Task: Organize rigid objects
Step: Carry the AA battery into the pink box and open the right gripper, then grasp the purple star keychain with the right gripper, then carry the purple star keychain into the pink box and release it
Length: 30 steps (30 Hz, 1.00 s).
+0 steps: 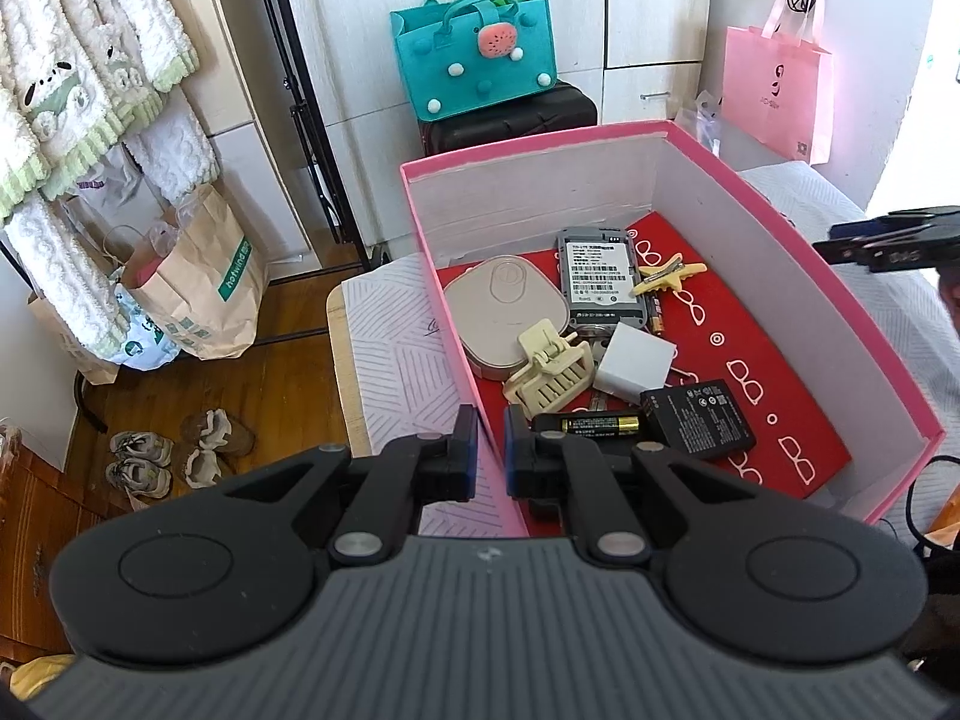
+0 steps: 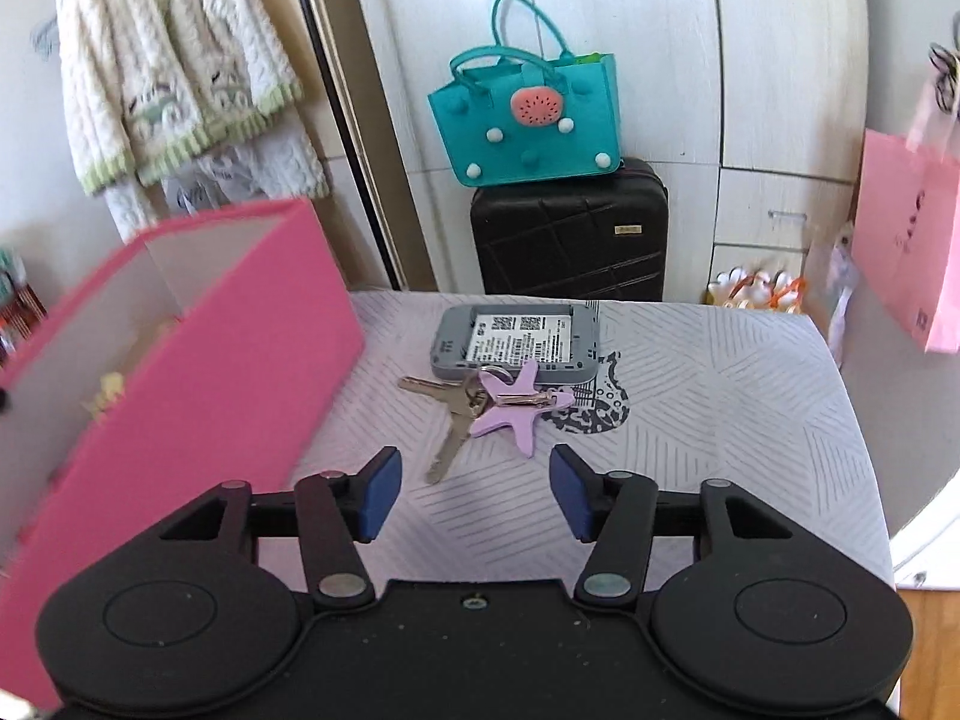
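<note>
My left gripper [image 1: 491, 450] is shut on the near left wall of the pink box [image 1: 798, 252]. Inside the box lie a beige rounded case [image 1: 507, 306], a grey device [image 1: 603, 279], a yellow hair clip [image 1: 669, 276], a cream claw clip [image 1: 552, 375], a white charger [image 1: 636, 369], a black battery pack [image 1: 699, 417] and an AA battery [image 1: 591, 423]. My right gripper [image 2: 475, 495] is open and empty above the table, just short of the keys [image 2: 456, 414] and a purple starfish clip [image 2: 516, 405]. A second grey device [image 2: 516, 342] lies behind them. The box [image 2: 198, 360] stands to its left.
The table carries a striped cloth [image 2: 720, 408]. Behind it stand a black suitcase [image 2: 570, 234] with a teal bag [image 2: 528, 114] on top. A pink paper bag [image 1: 777, 93] hangs at the right. Paper bags [image 1: 192, 288] and shoes [image 1: 174, 456] sit on the floor at the left.
</note>
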Each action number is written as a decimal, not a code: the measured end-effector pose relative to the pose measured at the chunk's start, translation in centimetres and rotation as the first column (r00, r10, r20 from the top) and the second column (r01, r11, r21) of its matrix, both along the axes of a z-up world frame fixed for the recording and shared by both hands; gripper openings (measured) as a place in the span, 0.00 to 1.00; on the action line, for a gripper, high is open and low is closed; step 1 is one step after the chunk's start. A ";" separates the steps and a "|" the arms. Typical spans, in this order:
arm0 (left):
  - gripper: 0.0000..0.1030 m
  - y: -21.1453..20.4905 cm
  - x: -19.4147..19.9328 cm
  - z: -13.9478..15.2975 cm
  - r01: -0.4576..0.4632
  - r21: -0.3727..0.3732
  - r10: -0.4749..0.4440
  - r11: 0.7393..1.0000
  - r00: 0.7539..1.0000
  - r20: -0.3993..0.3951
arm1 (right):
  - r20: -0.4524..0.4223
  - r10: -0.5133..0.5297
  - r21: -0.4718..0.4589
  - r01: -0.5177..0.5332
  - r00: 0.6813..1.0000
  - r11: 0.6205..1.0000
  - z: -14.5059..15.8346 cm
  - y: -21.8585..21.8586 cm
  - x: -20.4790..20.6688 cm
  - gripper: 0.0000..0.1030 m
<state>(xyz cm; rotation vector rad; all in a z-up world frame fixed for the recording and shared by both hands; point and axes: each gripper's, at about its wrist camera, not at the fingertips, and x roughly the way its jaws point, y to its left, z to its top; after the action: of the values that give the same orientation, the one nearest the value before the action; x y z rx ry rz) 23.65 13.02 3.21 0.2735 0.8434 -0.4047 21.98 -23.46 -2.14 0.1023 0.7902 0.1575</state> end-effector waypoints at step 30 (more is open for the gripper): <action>0.08 0.3 -0.2 0.2 -0.012 -0.015 0.012 1.000 1.000 -0.002 | -0.018 0.021 -0.039 -0.022 1.000 0.999 -2.7 0.5 2.7 0.37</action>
<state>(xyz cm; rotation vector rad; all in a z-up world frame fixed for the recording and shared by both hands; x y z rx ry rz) 23.46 13.32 3.36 0.2538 0.8429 -0.4001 24.69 -22.97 -4.85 0.0584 0.8118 0.1617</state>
